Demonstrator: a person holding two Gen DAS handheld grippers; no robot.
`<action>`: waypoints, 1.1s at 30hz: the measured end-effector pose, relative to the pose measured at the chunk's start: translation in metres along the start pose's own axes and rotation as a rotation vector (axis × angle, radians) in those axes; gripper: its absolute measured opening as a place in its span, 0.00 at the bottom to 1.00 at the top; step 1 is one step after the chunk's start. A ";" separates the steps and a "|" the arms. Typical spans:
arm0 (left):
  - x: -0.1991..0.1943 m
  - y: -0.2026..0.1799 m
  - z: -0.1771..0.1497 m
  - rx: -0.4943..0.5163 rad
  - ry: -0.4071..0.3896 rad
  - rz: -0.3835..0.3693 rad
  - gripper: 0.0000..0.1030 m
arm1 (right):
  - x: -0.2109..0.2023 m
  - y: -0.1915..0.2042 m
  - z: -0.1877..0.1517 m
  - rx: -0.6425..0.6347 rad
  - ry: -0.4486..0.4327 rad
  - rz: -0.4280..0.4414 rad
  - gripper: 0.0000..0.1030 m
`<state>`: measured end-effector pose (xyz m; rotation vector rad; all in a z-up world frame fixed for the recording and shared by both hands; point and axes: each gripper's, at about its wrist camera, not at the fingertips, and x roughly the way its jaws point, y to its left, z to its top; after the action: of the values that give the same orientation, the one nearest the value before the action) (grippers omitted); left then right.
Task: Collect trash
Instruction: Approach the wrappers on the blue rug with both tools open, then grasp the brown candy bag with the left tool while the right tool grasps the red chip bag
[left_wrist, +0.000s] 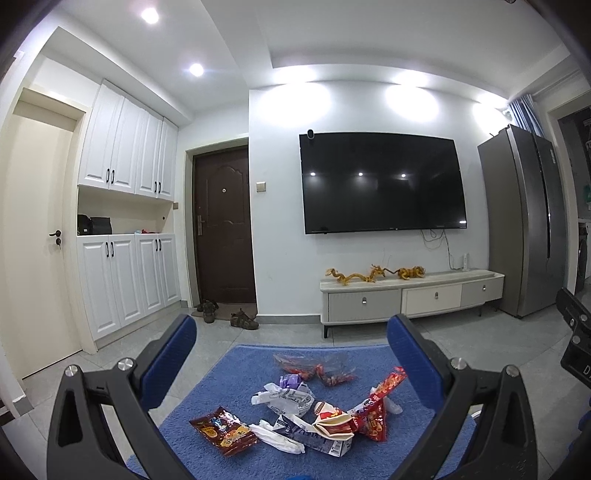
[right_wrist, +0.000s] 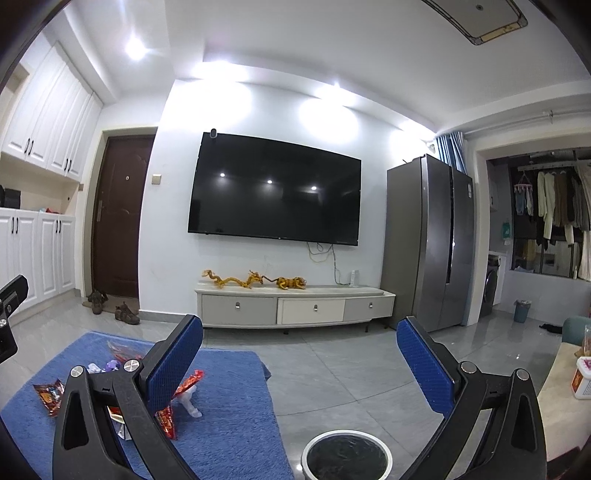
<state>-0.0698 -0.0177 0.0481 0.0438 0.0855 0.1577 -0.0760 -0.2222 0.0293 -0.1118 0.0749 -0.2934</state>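
1. Several wrappers lie loose on the blue mat (left_wrist: 229, 373) — a brown snack packet (left_wrist: 222, 430), a red wrapper (left_wrist: 380, 410), crumpled white paper (left_wrist: 284, 397) and a clear bag (left_wrist: 314, 363) farther back.
2. The left gripper (left_wrist: 291, 354) hovers over the pile, jaws wide apart and holding nothing; it looks lined up to choose a first piece.
3. The right gripper (right_wrist: 299, 354) hangs off the mat's edge, jaws spread and empty, above the white-rimmed bin (right_wrist: 345, 456) — probably stationed there for the drop.
4. Nothing looks collected yet; the trash is bunched together, so light pieces may drag their neighbours.
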 end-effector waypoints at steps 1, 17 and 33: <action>0.003 0.000 -0.001 -0.001 0.008 -0.005 1.00 | 0.003 0.002 0.000 -0.004 0.005 -0.001 1.00; 0.072 0.011 -0.008 -0.009 0.100 -0.007 1.00 | 0.068 0.025 -0.004 -0.008 0.084 0.034 1.00; 0.126 0.004 -0.025 0.018 0.211 -0.026 1.00 | 0.124 0.045 -0.029 -0.040 0.163 0.064 1.00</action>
<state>0.0516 0.0070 0.0132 0.0444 0.2979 0.1355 0.0522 -0.2184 -0.0115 -0.1246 0.2456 -0.2370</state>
